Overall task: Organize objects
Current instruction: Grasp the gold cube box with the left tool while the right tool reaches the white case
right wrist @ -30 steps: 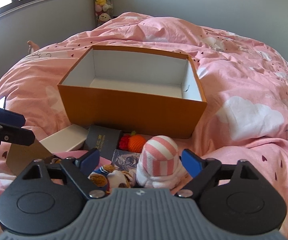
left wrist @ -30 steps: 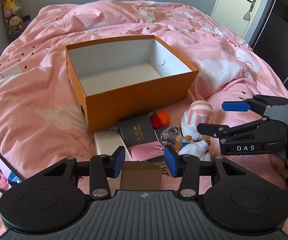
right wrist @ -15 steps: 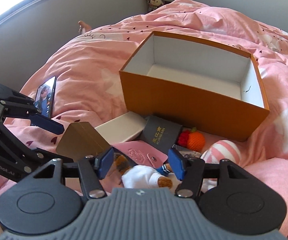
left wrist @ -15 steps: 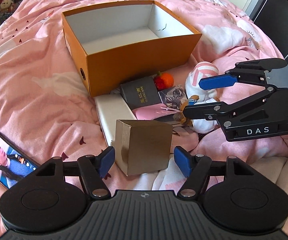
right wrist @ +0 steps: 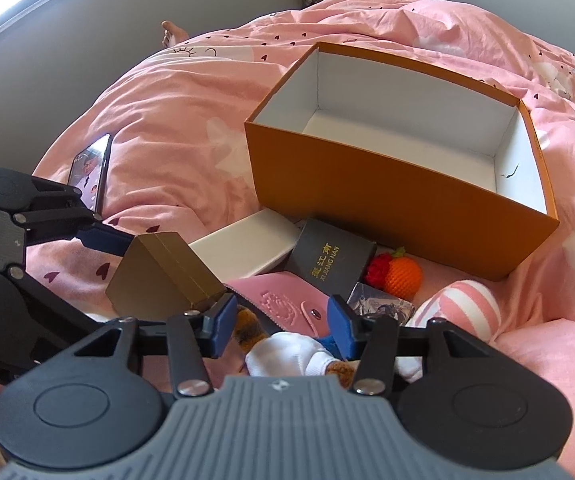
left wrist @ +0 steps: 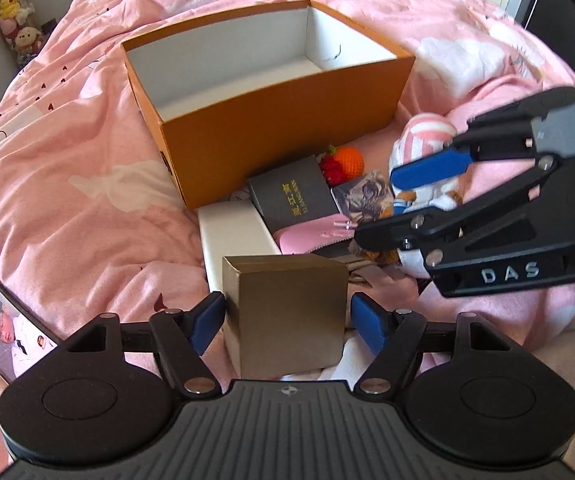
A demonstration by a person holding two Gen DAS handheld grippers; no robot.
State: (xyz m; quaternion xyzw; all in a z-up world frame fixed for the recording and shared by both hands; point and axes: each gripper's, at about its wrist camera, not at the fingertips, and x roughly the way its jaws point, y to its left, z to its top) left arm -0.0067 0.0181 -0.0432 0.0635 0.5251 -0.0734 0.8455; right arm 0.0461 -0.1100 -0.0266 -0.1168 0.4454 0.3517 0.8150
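Where the two wrist views overlap, the following is recorded.
Bedding: pink quilt (left wrist: 67, 168) printed with white clouds and small hearts covers the bed and bears every item.
Container: large open orange cardboard box (left wrist: 287, 136) with white inside stands on the quilt; its visible floor is bare.
Loose items: clustered just in front of the box's near wall: flat white box (left wrist: 235, 236), dark grey booklet with gold lettering (left wrist: 291, 200), pink snap pouch (right wrist: 283, 300), orange and red crocheted fruit (left wrist: 345, 162), pink-striped soft toy (right wrist: 463, 312).
Phone: lit-screen smartphone (left wrist: 5, 330) lies apart, at the left of the cluster.
Left gripper (left wrist: 285, 322): jaws opening, blue pads either side of a small gold cardboard box (left wrist: 287, 312), which rests on the quilt; the right-hand pad stands clear of it.
Right gripper (right wrist: 277, 330): jaws closing over the white-clothed plush doll (right wrist: 291, 354); contact with the doll cannot be told.
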